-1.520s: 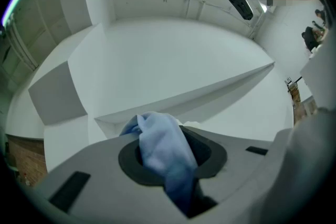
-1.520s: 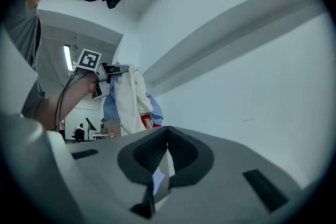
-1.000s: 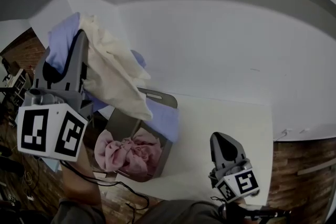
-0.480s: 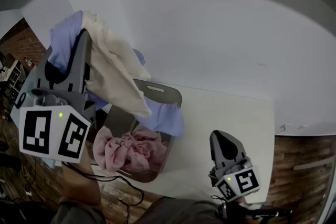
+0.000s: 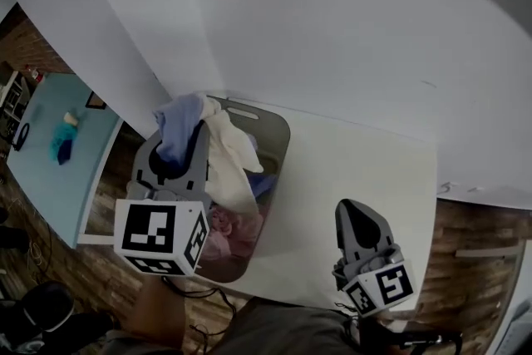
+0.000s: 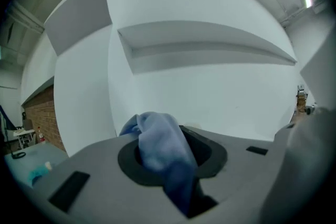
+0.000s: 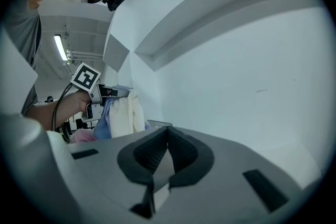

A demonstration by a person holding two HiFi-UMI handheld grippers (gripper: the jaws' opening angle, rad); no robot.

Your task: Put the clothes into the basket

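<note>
A white table [image 5: 349, 170] set against a plain white wall [image 5: 332, 29], with brick-patterned floor showing below its edges. The left gripper [image 5: 193, 137] is clamped narrowly on a fold of blue garment [image 6: 160, 144], which bunches up between the jaws and spills over their tips. A cream garment [image 5: 229, 154] is draped beside the blue one on the same gripper; only blue cloth shows between the jaws, so whether the cream piece is pinched or merely riding along cannot be told. Both hang over the grey basket [image 5: 274, 129], which stands at the table's left edge with pink clothes [image 5: 223, 229] already inside it. The right gripper [image 5: 356, 216] hovers over the bare tabletop well apart from the basket, its jaws closed tip to tip with nothing between them.

The load looks partly inside the basket, not yet let go. The likely trouble is the cream piece: if it is only draped, it could slide off outside the rim or trail over it once the jaws part. The blue fold could also catch on the pads. With the basket so near the edge, a downward push might shift or tip it.
</note>
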